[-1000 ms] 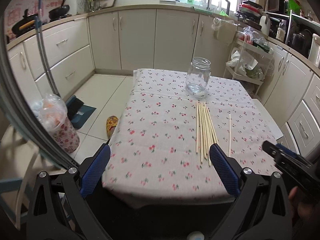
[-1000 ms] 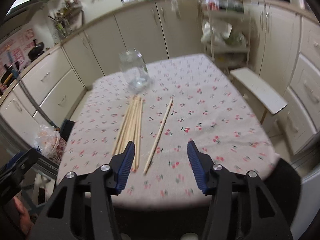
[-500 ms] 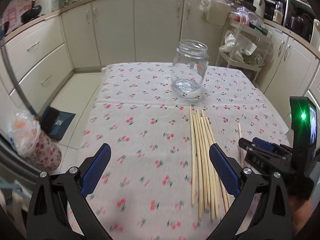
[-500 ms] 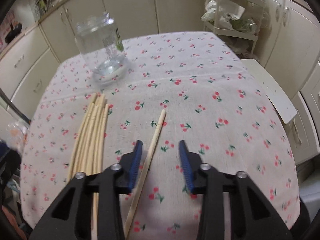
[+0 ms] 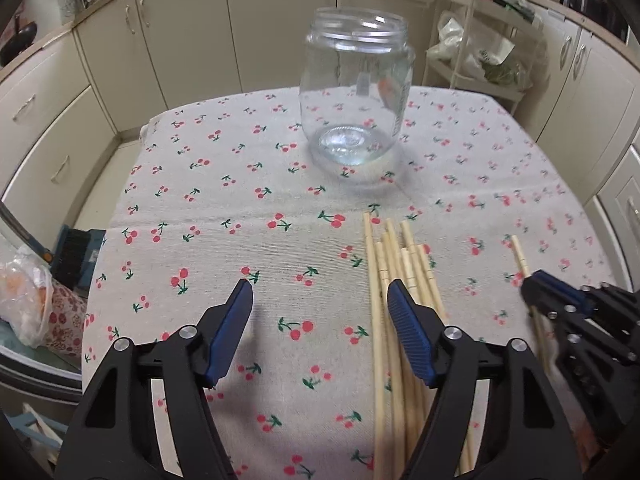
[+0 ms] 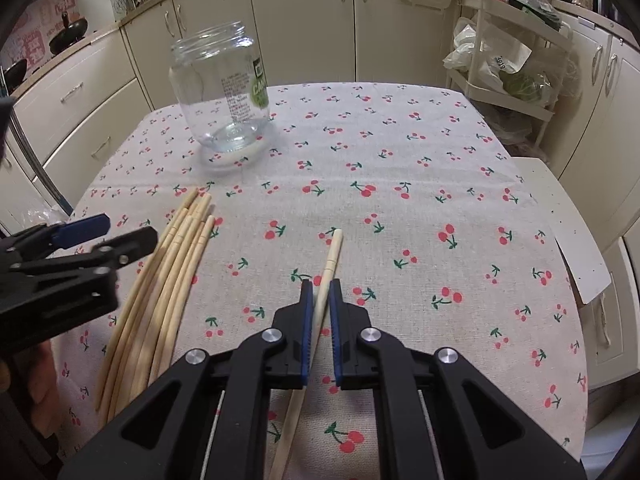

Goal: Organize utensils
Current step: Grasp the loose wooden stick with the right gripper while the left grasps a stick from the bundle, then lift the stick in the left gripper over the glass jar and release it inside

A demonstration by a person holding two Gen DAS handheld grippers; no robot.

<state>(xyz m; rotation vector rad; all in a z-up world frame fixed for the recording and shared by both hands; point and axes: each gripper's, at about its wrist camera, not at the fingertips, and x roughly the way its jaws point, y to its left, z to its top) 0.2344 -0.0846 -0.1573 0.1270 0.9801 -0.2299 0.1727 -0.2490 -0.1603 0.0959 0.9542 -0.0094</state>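
A clear glass jar (image 5: 356, 92) (image 6: 224, 96) stands empty and upright at the far side of the cherry-print tablecloth (image 5: 240, 200). A bundle of several wooden chopsticks (image 5: 404, 256) (image 6: 180, 260) lies in front of it. A single chopstick (image 6: 334, 248) (image 5: 519, 254) lies apart on the right, and my right gripper (image 6: 320, 292) (image 5: 536, 284) is shut on it. My left gripper (image 5: 320, 300) (image 6: 120, 236) hovers low over the bundle's left edge with its jaws closing. The leftmost stick shows just inside its right finger; the pads touch nothing.
Cream cabinets line the back wall. A white wire rack (image 6: 516, 60) with bags stands beyond the table's right corner, and a white board (image 6: 568, 232) sits off the right edge. On the floor at the left is a plastic bag (image 5: 28, 304).
Both grippers came down and forward over the table. The right jaws closed around the single chopstick. The left jaws narrowed and now sit by the bundle.
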